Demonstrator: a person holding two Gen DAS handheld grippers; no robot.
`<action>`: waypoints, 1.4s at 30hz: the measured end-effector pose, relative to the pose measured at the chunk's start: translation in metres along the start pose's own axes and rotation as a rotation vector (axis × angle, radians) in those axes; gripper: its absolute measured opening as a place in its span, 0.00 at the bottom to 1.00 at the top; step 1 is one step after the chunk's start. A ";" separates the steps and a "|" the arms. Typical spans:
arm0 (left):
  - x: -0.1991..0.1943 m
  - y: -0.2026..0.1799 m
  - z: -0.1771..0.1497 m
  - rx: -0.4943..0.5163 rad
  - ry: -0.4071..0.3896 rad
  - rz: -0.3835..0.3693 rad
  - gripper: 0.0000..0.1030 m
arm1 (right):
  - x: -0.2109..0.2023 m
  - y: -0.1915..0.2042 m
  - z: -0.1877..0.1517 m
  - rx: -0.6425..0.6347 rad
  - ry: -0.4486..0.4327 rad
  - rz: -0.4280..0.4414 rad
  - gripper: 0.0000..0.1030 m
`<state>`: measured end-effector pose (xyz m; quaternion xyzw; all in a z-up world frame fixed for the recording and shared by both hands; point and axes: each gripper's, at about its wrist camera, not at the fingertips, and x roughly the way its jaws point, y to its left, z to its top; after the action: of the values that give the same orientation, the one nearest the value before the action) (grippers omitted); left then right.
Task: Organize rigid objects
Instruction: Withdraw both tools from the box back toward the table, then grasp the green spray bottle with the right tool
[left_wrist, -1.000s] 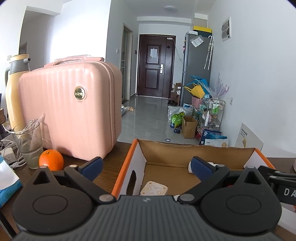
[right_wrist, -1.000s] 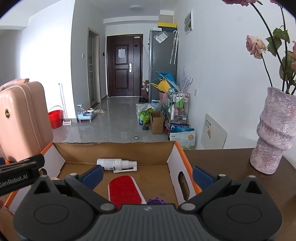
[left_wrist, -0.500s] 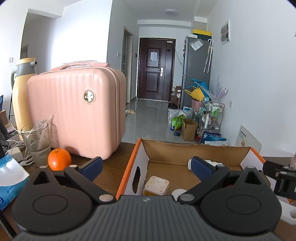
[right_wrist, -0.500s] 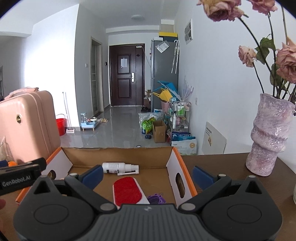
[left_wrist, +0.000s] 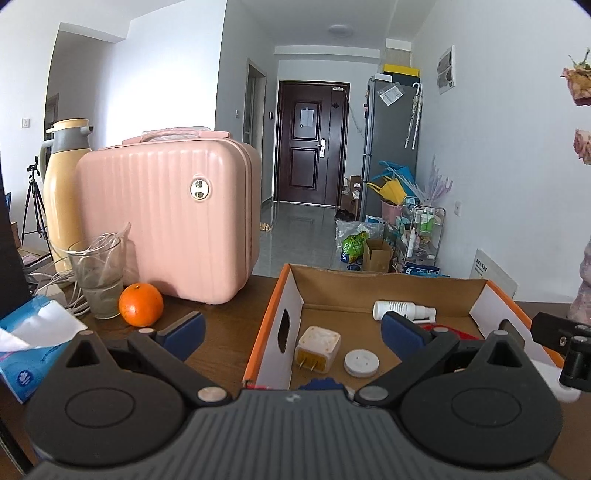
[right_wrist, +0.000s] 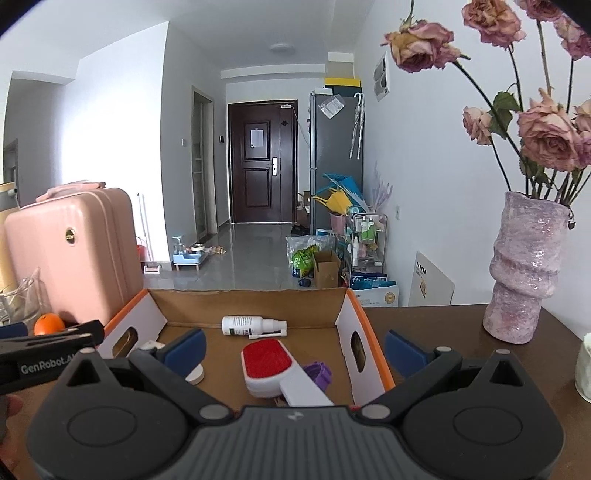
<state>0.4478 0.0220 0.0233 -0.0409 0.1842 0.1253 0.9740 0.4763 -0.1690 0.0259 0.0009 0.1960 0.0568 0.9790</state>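
Cardboard box (left_wrist: 280, 295) of small items, pink suitcase (left_wrist: 166, 221) left, vase (right_wrist: 524, 269) right, both grippers (left_wrist: 291, 326) (right_wrist: 293, 347) spread empty.

Pink case (left_wrist: 166, 221), orange (left_wrist: 140, 304), vase (right_wrist: 524, 266)

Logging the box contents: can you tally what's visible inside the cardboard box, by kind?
Inside the cardboard box:
Spray bottle: 1
Lint brush: 1
Plug adapter: 1
White round disc: 1
Purple item: 1
Total: 5; nearer contents are hidden behind the claws.

Bright even daylight; fisheye-bowed edges
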 end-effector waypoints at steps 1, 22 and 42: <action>-0.004 0.001 -0.002 0.000 0.000 -0.002 1.00 | -0.003 0.000 -0.002 -0.001 0.000 0.000 1.00; -0.069 0.016 -0.038 0.018 0.014 -0.031 1.00 | -0.066 -0.004 -0.053 -0.020 0.020 0.007 1.00; -0.104 0.022 -0.073 0.054 0.061 -0.055 1.00 | -0.102 -0.012 -0.098 -0.030 0.076 -0.014 1.00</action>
<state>0.3229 0.0101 -0.0069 -0.0234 0.2159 0.0921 0.9718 0.3460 -0.1939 -0.0258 -0.0174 0.2323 0.0528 0.9711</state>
